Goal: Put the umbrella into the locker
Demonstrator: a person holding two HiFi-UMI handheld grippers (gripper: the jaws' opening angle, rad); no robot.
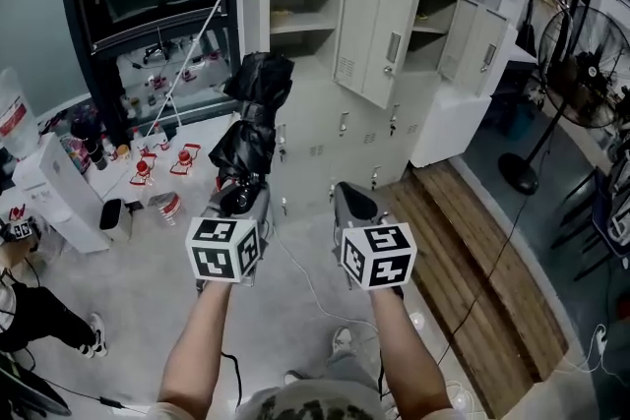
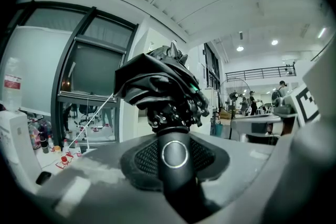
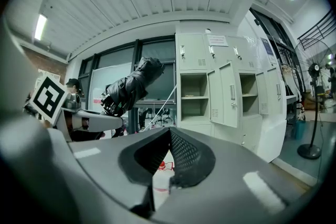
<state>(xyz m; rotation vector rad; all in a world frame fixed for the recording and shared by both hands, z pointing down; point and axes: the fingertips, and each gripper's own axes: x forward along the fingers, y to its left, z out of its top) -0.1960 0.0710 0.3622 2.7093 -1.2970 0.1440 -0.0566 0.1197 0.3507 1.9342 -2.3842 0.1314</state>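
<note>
A folded black umbrella stands up and forward out of my left gripper, whose jaws are shut on its handle. In the left gripper view the handle with its round button sits between the pads, and the bunched canopy fills the middle. The right gripper is level beside it, jaws together, holding nothing; its tips meet in its own view. Ahead stands the bank of pale lockers, with an open compartment and its door swung out. The umbrella is well short of it.
A second open locker compartment is to the right. A standing fan and a wooden platform are at the right. On the left are a white appliance, red-capped bottles and a seated person. Cables trail on the floor.
</note>
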